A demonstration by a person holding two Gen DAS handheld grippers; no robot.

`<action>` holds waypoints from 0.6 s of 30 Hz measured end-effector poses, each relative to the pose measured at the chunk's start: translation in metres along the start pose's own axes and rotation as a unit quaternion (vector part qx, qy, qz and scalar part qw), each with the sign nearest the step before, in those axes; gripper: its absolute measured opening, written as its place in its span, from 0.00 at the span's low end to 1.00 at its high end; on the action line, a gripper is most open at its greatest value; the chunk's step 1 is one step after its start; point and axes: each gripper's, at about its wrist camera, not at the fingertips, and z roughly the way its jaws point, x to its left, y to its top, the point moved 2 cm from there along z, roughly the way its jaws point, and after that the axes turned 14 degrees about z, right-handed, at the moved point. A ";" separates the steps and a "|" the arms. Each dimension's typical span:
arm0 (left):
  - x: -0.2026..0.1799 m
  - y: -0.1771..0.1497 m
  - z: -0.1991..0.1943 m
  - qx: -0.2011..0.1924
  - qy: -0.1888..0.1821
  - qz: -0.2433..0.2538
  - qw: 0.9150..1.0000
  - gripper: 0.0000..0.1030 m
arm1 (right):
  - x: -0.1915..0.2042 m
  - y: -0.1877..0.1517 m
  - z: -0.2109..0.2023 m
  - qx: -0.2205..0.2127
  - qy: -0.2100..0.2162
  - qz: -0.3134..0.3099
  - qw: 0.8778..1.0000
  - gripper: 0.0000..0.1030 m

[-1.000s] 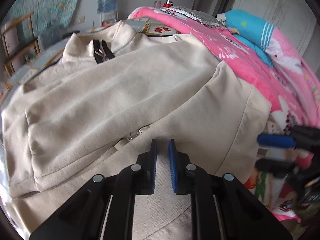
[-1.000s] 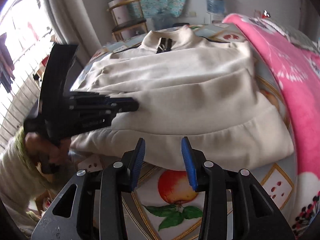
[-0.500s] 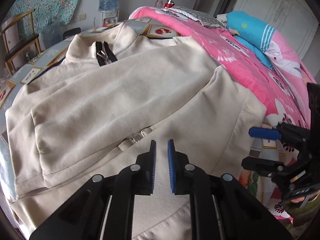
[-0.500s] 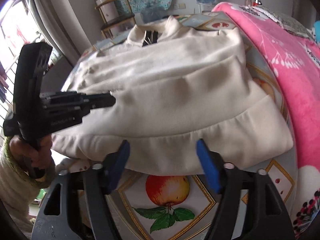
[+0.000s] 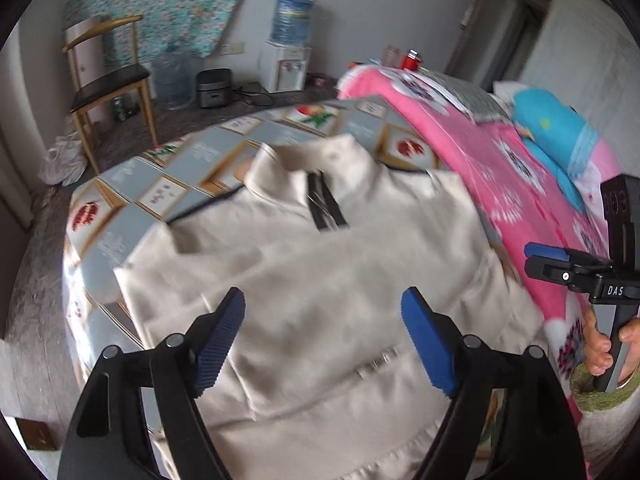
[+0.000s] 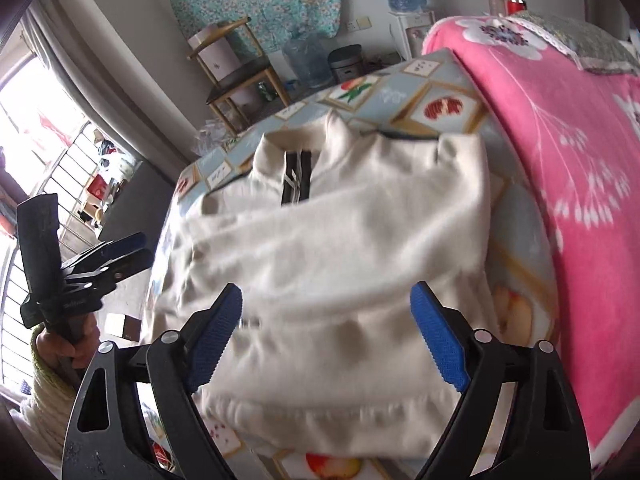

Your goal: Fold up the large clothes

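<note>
A cream zip-up jacket (image 5: 304,264) lies folded on the bed, its collar and black zipper at the far end; it also fills the middle of the right wrist view (image 6: 340,232). My left gripper (image 5: 322,316) hovers above the jacket's near part, its jaws opening wide with nothing between them. My right gripper (image 6: 327,304) hangs over the near hem, its jaws also opening and empty. Each gripper shows in the other's view: the right gripper (image 5: 548,260) at the far right, the left gripper (image 6: 132,250) at the far left, each held in a hand.
The bed sheet (image 5: 132,184) has a fruit-tile print. A pink blanket (image 5: 500,168) and a blue pillow (image 5: 556,128) lie along the jacket's right side. Beyond the bed stand a wooden chair (image 5: 108,80), a water dispenser (image 5: 288,64) and water bottles on the floor.
Both grippers have risen and pulled back from the jacket. The left jaws went from almost shut to wide apart, and the right jaws spread further. The jacket stays folded on the bed.
</note>
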 end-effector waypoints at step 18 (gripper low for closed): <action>0.080 0.131 0.204 0.116 0.109 -0.027 0.987 0.77 | 0.047 0.194 0.223 0.099 -0.129 0.004 0.987 0.83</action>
